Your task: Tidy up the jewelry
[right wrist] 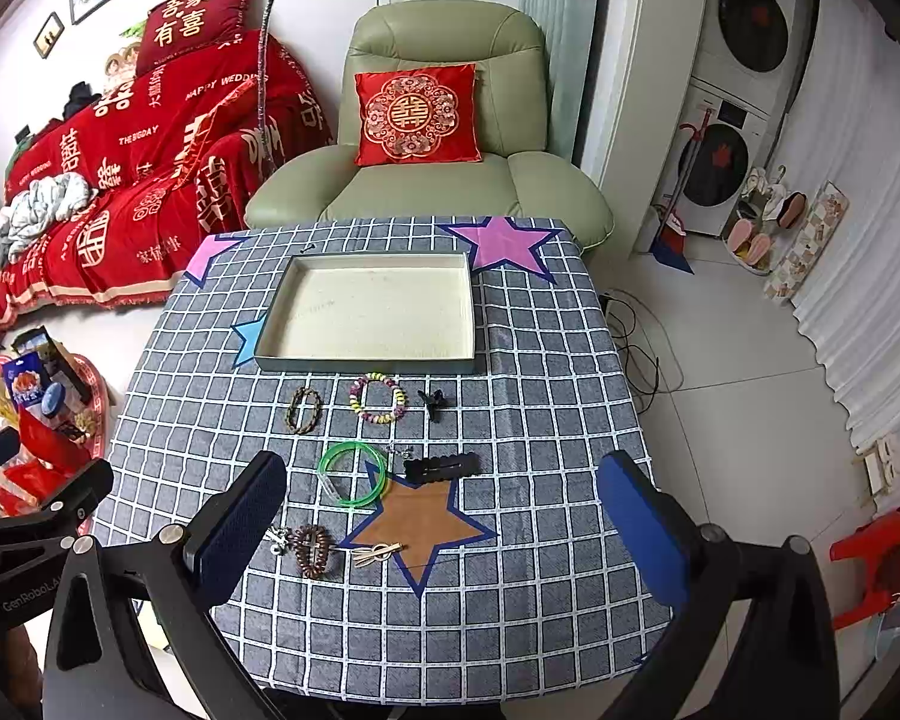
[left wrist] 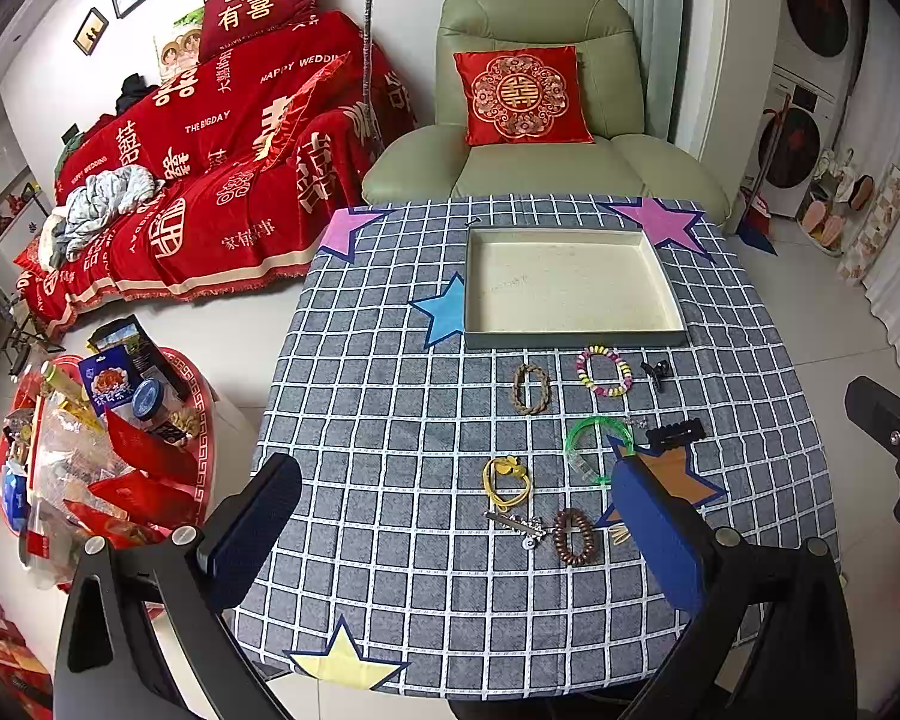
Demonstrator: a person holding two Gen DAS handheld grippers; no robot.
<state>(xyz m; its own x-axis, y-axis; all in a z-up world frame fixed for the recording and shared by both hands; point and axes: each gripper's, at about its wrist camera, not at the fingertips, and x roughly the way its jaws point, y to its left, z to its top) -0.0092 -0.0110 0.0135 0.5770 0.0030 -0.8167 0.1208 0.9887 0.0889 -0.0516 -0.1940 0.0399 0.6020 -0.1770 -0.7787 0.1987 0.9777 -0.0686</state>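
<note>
Both grippers sit at the bottom of their frames, raised over the near table edge: left gripper spread wide, nothing between its blue pads; right gripper likewise released and empty.

Task looks unstarted. Shallow tray, centre-upper in the left view, holds nothing. All the jewelry lies loose on the cloth below it:
- braided brown bracelet, mid-frame, just under the tray
- multicolour bead bracelet, beside it to the right
- small black claw clip, further right
- green bangle, centre-right
- black snap clip, right of the bangle, near it
- yellow ring-shaped piece, centre-lower
- silver hairpin, lower centre
- dark wooden bead bracelet, touching or just beside the hairpin
- small gold clip, lower centre of the right view, on the brown star

So roughly nine pieces left to move, none done.

Surface: table under a grey-blue checked tablecloth with coloured star patches. Room: green armchair with a red cushion at the top centre, red-covered sofa upper left, stacked washing machines upper right, red basket of snacks on the floor lower left. Tiled floor.
</note>
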